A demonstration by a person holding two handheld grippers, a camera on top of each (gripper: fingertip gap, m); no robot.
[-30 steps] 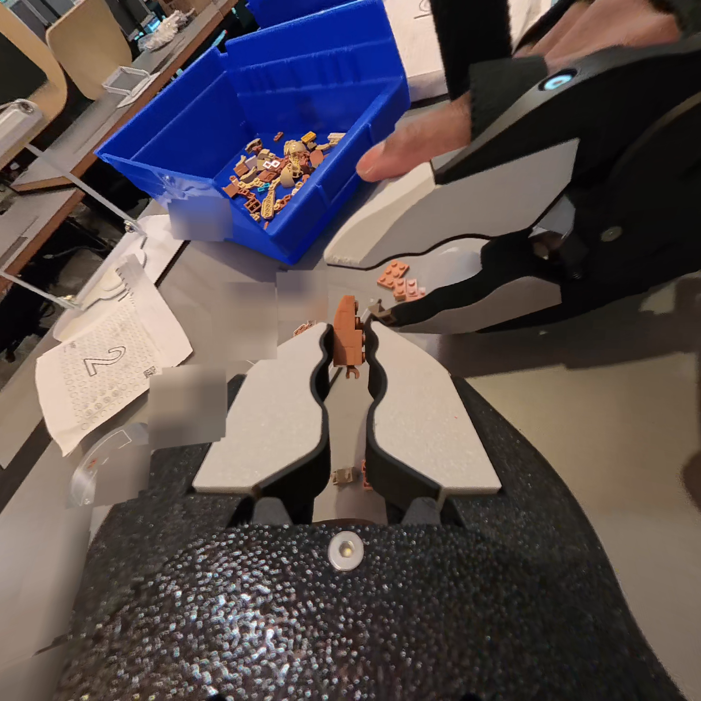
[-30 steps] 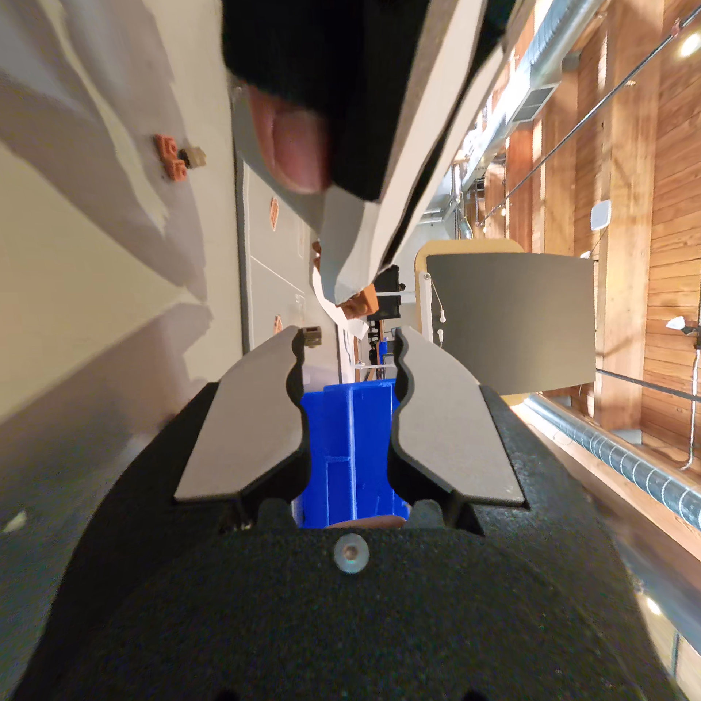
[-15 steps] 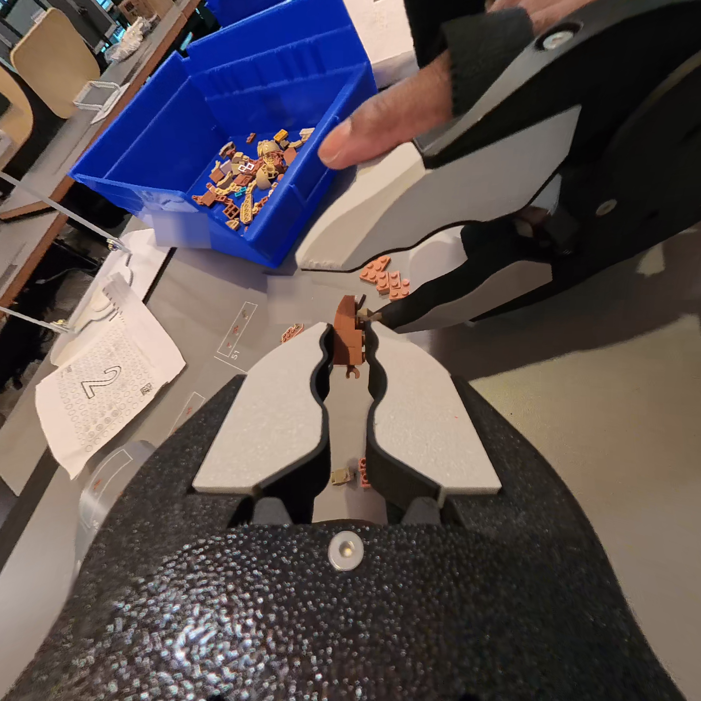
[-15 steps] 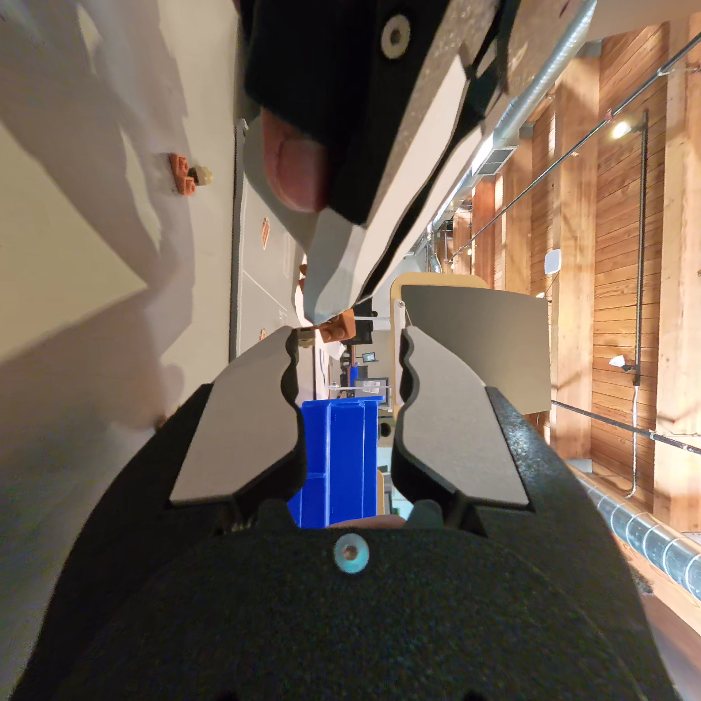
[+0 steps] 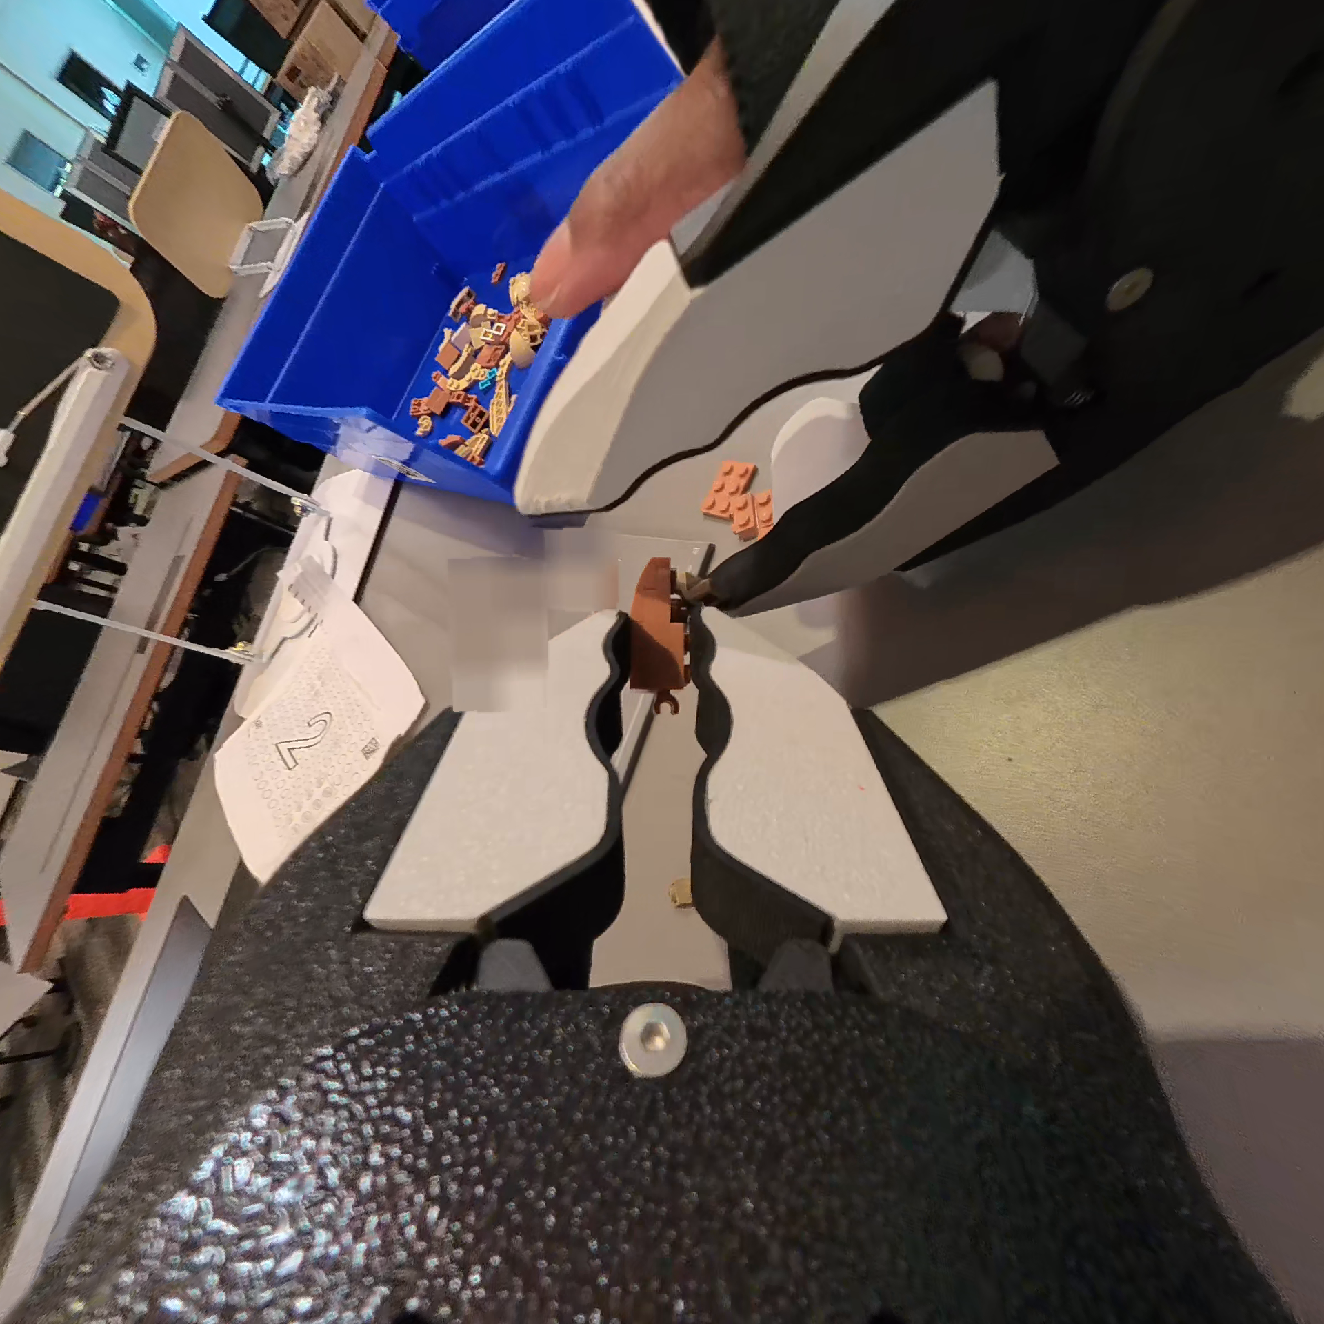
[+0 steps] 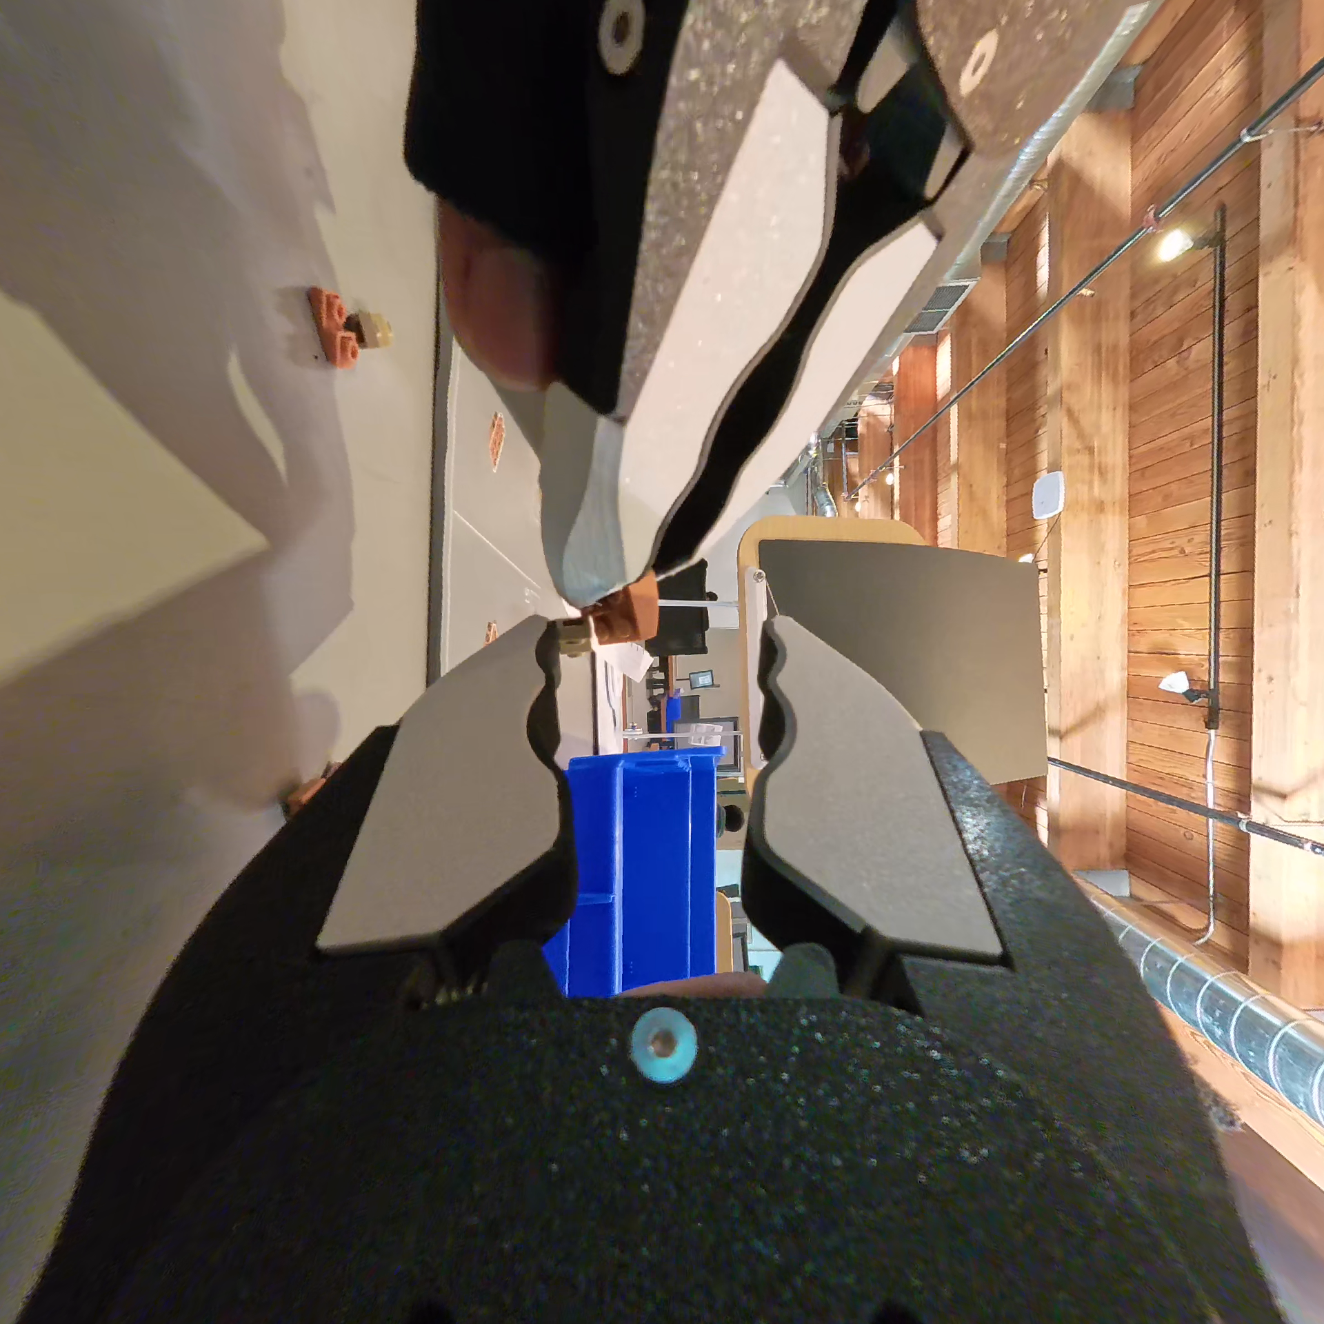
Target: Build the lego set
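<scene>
Grippers met at a brown brick assembly above the grey table

Left gripper (image 5: 660, 630) was clamped on a reddish-brown curved brick assembly (image 5: 655, 630), both pads pressing its sides, its long axis running along the fingers. Right gripper (image 6: 655, 634) stood with jaws spread wide and gripped nothing; one fingertip (image 6: 548, 645) touched a small tan piece (image 6: 573, 634) seated on the assembly's right-hand side. Orange plates (image 5: 738, 494) lay just beyond; a blue bin (image 5: 401, 286) of loose bricks stood farther left

A white paper sheet (image 5: 315, 759) on the table (image 5: 1039, 752) bears a large printed figure, a dot pattern and a small square code. The blue bin (image 5: 344, 344) carries a label, too blurred to read.
</scene>
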